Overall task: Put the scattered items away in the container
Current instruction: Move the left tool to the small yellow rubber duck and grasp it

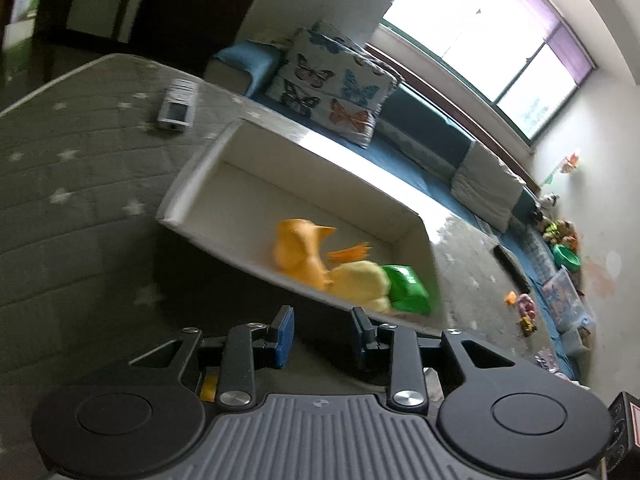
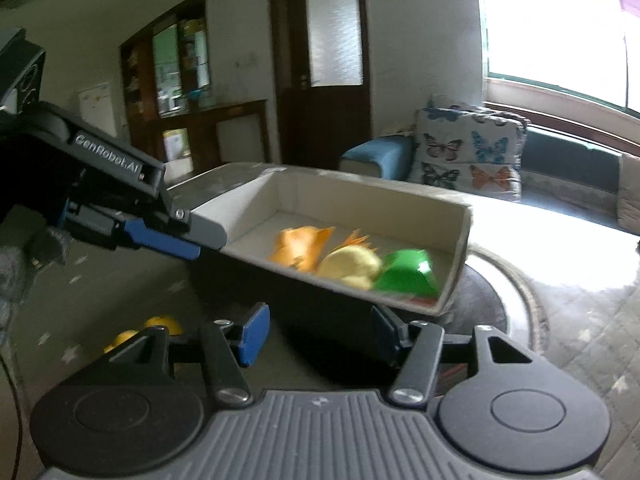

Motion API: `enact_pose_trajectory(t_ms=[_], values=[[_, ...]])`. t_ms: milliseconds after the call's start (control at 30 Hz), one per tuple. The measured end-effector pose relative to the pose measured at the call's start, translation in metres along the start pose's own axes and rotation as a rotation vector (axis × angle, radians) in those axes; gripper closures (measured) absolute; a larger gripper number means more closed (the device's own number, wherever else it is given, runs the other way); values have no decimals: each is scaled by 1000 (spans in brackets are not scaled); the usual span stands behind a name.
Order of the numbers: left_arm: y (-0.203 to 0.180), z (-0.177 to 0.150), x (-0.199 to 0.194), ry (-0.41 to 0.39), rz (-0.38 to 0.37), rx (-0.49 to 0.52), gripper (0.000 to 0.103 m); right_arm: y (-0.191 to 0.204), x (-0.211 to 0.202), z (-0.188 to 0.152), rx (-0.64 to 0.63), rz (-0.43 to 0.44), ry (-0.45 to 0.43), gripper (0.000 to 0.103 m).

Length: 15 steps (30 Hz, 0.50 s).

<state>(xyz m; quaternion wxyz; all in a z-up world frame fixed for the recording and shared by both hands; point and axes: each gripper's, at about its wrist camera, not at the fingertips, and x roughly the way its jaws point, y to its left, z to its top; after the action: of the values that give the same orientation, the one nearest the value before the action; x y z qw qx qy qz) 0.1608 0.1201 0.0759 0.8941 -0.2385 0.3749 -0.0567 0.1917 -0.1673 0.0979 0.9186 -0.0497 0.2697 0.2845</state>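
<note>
Grey star-patterned quilted mat [image 1: 68,184]: spread under everything, carrying the container and loose items.
Long cream-lined rectangular fabric container [image 1: 224,168]: open-topped on the mat, dark outer wall toward both cameras, just ahead of both pairs of tongs.
Contents of container: orange plush toy [image 1: 300,248], yellow plush toy [image 1: 360,280] and green plastic cup-like piece [image 1: 408,288], clustered at one end, touching one another.
Butterfly-print cushion [image 1: 332,84]: propped on the blue bench beyond the container.
Left gripper [image 1: 322,338]: blue-padded fingers spread apart, nothing between them, tips close to the container's near wall; from the right wrist view, reaching in from the left with its tip at the container's rim [image 2: 188,236].
Right gripper [image 2: 320,338]: fingers spread wide, nothing held, near wall of the container directly in front.
Small silver rectangular device [image 1: 176,106]: flat on the mat, well apart from the container.
Yellow rounded toy [image 2: 160,326]: on the mat outside the container, just left of the right gripper, partly hidden by it.
Small scattered toys [image 1: 524,312]: on the mat beyond the container's far end, too blurred to identify.
</note>
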Motion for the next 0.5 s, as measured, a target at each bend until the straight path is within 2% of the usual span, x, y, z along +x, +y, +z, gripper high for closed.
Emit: enact_pose_trajectory(t_ms=[233,500], values=[[43,-20,-32,-24,82,-40,69,35,1,-12,-23,104,30,42],[79,-45,-34,24,97,-119,69,68,9,-20,-65,176,66,42]])
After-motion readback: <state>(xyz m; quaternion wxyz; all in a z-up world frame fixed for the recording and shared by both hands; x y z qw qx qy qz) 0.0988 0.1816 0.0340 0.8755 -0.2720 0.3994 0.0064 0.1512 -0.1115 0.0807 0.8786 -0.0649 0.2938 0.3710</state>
